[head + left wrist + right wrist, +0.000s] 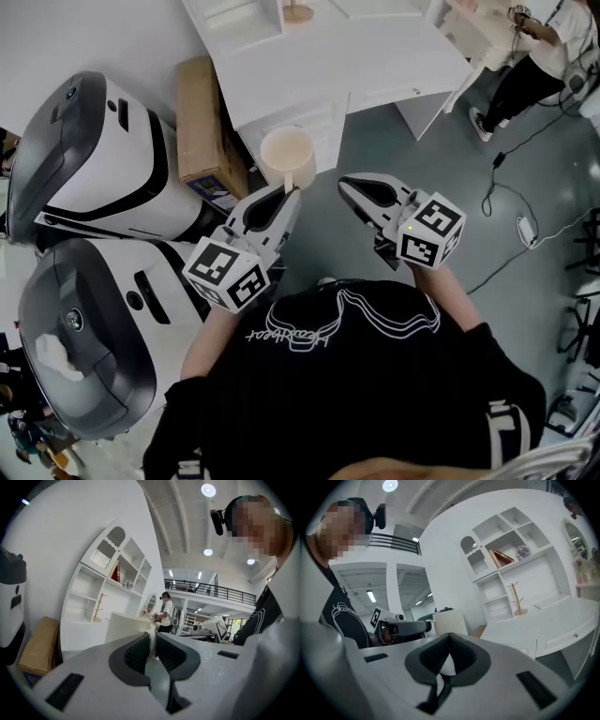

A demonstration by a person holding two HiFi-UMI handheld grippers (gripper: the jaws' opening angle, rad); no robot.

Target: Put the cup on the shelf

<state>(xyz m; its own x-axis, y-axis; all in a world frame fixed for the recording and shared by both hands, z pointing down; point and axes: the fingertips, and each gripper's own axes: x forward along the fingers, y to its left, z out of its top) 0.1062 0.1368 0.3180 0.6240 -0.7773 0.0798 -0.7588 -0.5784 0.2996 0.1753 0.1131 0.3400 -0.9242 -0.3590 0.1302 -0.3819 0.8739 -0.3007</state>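
Observation:
A cream cup hangs in the air in front of me, mouth up. My left gripper is shut on its handle; in the left gripper view the thin cream handle is pinched between the dark pads and the cup wall fills the space just beyond. My right gripper floats beside it on the right, shut and empty, pads meeting. The right gripper view shows the cup and the left gripper to its left. The white shelf unit stands ahead above a white desk.
A cardboard box leans beside the desk. Two large white-and-black machines crowd the left. A wooden peg stand sits on the desk, with books on an upper shelf. A person stands at the far right; cables lie on the grey floor.

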